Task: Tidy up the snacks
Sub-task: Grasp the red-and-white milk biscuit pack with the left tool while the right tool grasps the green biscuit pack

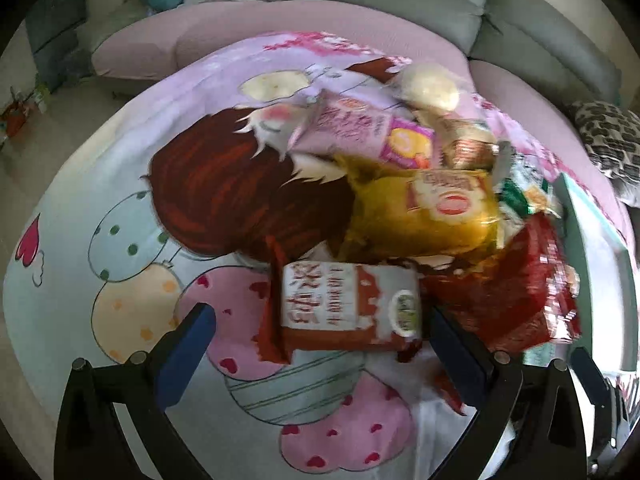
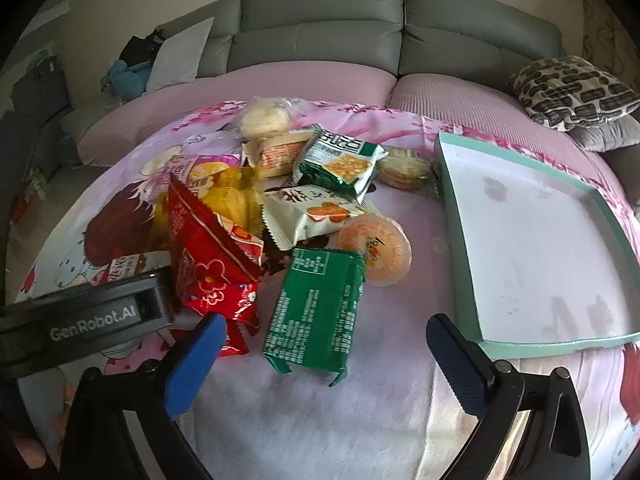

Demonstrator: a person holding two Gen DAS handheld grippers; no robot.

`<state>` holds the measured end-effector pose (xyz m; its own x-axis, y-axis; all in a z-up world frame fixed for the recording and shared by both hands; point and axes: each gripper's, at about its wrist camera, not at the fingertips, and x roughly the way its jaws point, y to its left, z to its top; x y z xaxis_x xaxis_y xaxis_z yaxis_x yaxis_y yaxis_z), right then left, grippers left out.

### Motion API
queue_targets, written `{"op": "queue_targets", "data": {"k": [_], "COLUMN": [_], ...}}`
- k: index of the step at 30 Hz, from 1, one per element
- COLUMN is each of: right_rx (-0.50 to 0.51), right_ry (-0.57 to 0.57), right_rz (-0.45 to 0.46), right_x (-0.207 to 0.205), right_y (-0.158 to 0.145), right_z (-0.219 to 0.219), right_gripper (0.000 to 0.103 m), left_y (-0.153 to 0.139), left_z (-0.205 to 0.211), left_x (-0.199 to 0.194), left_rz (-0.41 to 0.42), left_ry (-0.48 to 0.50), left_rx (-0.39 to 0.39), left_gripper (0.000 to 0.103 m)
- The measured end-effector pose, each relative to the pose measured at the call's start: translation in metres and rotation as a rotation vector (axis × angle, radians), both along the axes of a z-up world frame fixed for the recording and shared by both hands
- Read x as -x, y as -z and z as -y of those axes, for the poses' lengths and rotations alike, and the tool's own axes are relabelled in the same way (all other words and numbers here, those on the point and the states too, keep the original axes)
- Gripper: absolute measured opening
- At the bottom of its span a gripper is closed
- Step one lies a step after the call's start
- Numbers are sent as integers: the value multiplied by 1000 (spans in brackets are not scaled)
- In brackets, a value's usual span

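In the left wrist view, the left gripper (image 1: pixel 320 332) is standing with its blue-padded fingers wide apart at the bottom of the frame, and an orange-and-white snack packet (image 1: pixel 348 308) is lying between them, not visibly pressed by either pad. Above it, toward the centre right, a yellow packet (image 1: pixel 420 216), a pink packet (image 1: pixel 360 128) and a red packet (image 1: pixel 520 288) are lying in a loose pile on the cartoon-print blanket (image 1: pixel 140 240).

In the right wrist view, the right gripper (image 2: pixel 324 344) is also standing open at the bottom of the frame, with a green packet (image 2: pixel 316 312) lying flat between its fingers, clear of both pads. The red packet (image 2: pixel 208 248) is sitting tilted at centre left, just beside the body of the left gripper (image 2: pixel 80 316). An orange jelly cup (image 2: pixel 376 248) is touching the green packet's upper right corner. A shallow teal-rimmed box (image 2: pixel 452 216) is lying on the right side of the frame, apart from the pile.
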<state>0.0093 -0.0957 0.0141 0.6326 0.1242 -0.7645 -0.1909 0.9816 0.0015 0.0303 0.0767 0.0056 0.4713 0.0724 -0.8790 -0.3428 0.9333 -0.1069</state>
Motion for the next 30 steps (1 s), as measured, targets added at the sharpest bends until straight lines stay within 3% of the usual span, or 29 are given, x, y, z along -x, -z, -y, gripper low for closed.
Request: {"op": "queue_targets", "data": {"k": [11, 17, 19, 20, 22, 24, 30], "right_rx": [70, 86, 81, 77, 74, 59, 10], "right_ry": [-5, -22, -27, -30, -30, -38, -36], "right_rz": [-11, 20, 14, 7, -2, -4, 2], "right_x": [-9, -10, -11, -11, -12, -12, -10], "right_y": [10, 7, 8, 9, 10, 9, 3], "right_z": [-3, -5, -5, -5, -5, -4, 4], "right_gripper": [84, 68, 62, 56, 54, 44, 42], "left_y": [4, -2, -3, -3, -4, -6, -16], "left_z": [3, 4, 7, 9, 8, 6, 1], "left_x": [-3, -3, -3, -4, -2, -2, 3], "left_rz": [7, 31, 39, 41, 49, 59, 86], "left_ry": [4, 33, 55, 60, 63, 60, 52], "left_rx": [-26, 5, 16, 12, 22, 36, 43], "left_gripper": [102, 81, 69, 68, 65, 64, 63]}}
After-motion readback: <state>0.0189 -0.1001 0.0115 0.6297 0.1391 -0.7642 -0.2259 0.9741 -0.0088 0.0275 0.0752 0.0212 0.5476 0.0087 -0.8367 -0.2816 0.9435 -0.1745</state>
